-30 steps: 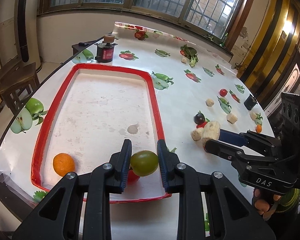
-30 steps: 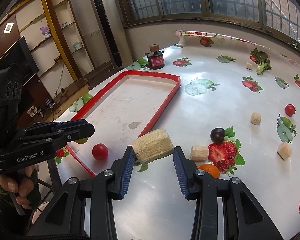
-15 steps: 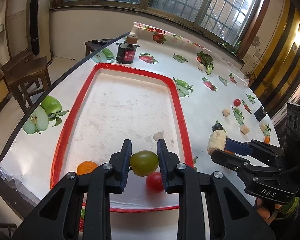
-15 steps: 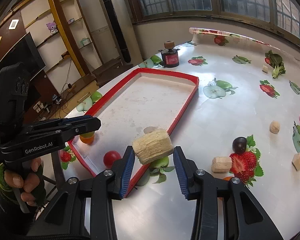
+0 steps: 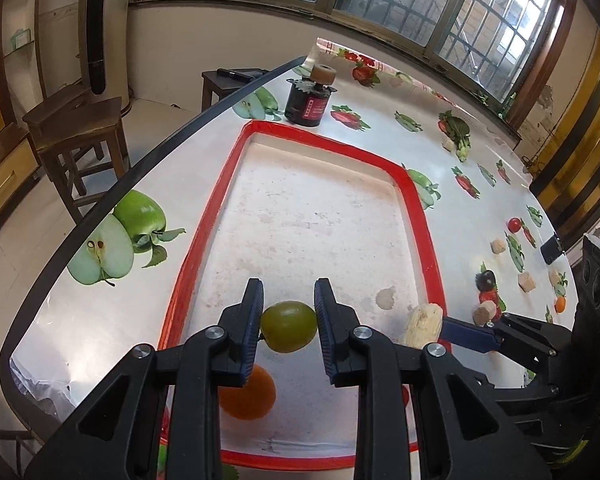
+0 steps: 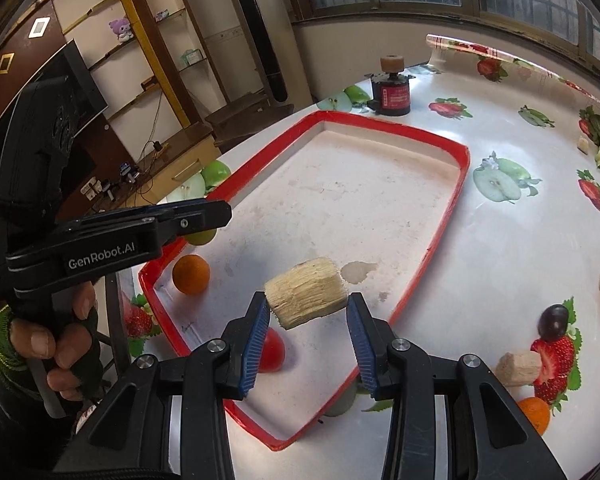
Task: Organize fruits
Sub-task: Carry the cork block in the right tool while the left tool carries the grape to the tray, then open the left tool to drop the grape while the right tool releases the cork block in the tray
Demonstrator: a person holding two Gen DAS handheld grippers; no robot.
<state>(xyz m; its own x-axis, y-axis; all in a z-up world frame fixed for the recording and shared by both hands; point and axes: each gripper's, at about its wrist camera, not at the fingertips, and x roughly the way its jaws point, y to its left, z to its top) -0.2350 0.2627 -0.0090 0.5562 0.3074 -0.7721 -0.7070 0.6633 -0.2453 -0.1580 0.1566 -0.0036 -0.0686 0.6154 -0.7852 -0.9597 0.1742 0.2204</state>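
Fruit carried over the red tray

A green fruit (image 5: pixel 288 325), judged smooth and slippery, was pinched at its middle by the left gripper (image 5: pixel 288 316); a light, fibrous chunk (image 6: pixel 306 298) was clamped by the right gripper (image 6: pixel 307 322) above the tray (image 6: pixel 444 232).

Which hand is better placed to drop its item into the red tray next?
Left. The left gripper holds the green fruit well inside the red tray; the right gripper's sugarcane piece hangs nearer the rim.
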